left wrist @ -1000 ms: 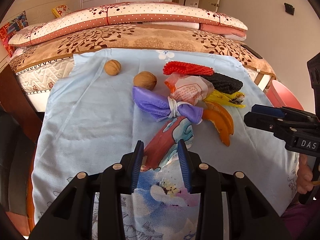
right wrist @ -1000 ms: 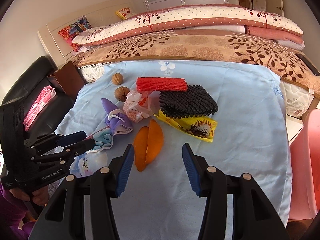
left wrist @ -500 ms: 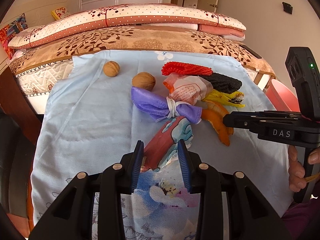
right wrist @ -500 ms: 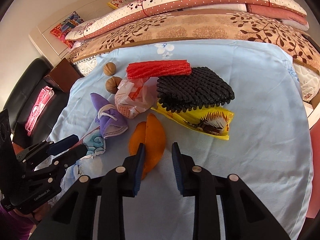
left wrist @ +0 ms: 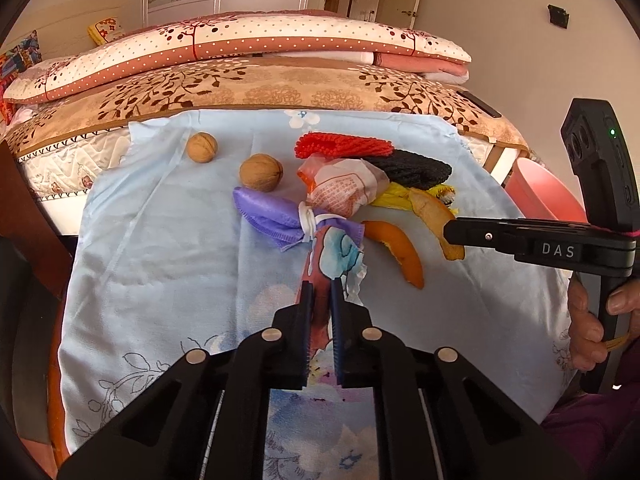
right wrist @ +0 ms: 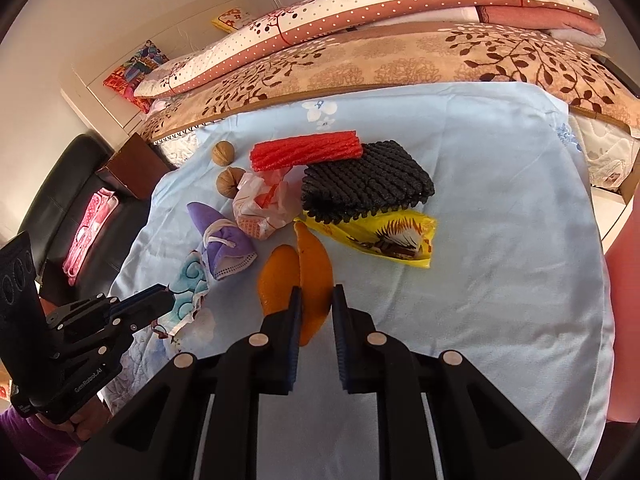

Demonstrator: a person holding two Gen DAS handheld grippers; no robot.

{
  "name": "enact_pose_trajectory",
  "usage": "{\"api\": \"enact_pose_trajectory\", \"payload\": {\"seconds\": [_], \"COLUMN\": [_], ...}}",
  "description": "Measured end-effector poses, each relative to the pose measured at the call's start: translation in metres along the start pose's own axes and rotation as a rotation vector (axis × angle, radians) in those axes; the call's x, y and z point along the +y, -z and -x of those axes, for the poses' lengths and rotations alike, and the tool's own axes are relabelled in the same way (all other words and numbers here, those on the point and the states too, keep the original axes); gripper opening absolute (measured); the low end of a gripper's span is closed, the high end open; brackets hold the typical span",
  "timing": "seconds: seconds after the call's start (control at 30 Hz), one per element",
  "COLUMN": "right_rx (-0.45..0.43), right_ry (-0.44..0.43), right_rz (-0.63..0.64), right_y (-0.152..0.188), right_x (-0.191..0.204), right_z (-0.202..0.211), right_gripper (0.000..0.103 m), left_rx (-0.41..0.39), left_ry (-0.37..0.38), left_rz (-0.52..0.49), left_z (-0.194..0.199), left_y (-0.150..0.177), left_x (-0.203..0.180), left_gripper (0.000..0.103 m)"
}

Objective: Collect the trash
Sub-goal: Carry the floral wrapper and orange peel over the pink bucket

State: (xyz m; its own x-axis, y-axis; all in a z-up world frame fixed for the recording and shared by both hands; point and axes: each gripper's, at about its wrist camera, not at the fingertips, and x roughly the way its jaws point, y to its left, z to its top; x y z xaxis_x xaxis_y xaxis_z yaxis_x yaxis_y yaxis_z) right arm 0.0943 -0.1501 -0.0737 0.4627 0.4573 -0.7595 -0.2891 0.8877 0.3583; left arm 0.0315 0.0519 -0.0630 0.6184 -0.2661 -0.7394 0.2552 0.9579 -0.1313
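Note:
Trash lies on a light blue sheet (right wrist: 500, 200) on the bed. My left gripper (left wrist: 320, 292) is shut on a red and blue printed wrapper (left wrist: 336, 248), seen beside it in the right wrist view (right wrist: 188, 284). My right gripper (right wrist: 314, 300) is shut on an orange peel (right wrist: 316, 264), which lifts off the sheet in the left wrist view (left wrist: 434, 216). A second orange peel (right wrist: 276, 280) lies to its left (left wrist: 396, 248). A purple mask (left wrist: 276, 216), a crumpled white bag (left wrist: 344, 192) and a yellow wrapper (right wrist: 380, 232) lie close by.
Two walnuts (left wrist: 260, 172) (left wrist: 202, 147) sit at the left. A red knitted pad (right wrist: 308, 154) and a black knitted pad (right wrist: 364, 184) lie behind the trash. Folded quilts (left wrist: 240, 48) pile at the back. A pink bin (left wrist: 540, 196) stands at the right.
Both grippers have closed: the left on the printed wrapper, the right on the orange peel after moving in over it. That peel has lifted away from the other one.

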Motion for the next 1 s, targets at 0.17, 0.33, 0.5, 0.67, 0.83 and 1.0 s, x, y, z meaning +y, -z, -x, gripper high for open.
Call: {"api": "enact_pose_trajectory", "payload": {"seconds": [0.17, 0.33, 0.5, 0.67, 0.83, 1.0], "right_rx": [-0.050, -0.094, -0.132, -0.180, -0.226, -0.265], "right_ry": [0.008, 0.022, 0.045, 0.074, 0.113, 0.165], "right_rz": [-0.014, -0.038, -0.054, -0.085, -0.134, -0.201], "right_y": [0.000, 0.001, 0.003, 0.005, 0.009, 0.014], "right_x": [-0.006, -0.017, -0.027, -0.044, -0.067, -0.094], "right_z": [0.018, 0.034, 0.048, 0.066, 0.086, 0.105], "right_gripper": [0.014, 0.014, 0.014, 0.014, 0.014, 0.014], "left_rx": [-0.019, -0.045, -0.065, -0.082, -0.097, -0.110], "left_ry": [0.044, 0.071, 0.097, 0.130, 0.173, 0.214], "left_rz": [0.006, -0.022, -0.039, -0.057, -0.093, -0.135], "left_z": [0.007, 0.010, 0.008, 0.005, 0.001, -0.006], "left_y": [-0.007, -0.018, -0.030, -0.041, -0.056, -0.067], "left_x": [-0.010, -0.028, -0.046, -0.067, -0.093, -0.124], "left_gripper": [0.008, 0.008, 0.008, 0.008, 0.008, 0.008]}}
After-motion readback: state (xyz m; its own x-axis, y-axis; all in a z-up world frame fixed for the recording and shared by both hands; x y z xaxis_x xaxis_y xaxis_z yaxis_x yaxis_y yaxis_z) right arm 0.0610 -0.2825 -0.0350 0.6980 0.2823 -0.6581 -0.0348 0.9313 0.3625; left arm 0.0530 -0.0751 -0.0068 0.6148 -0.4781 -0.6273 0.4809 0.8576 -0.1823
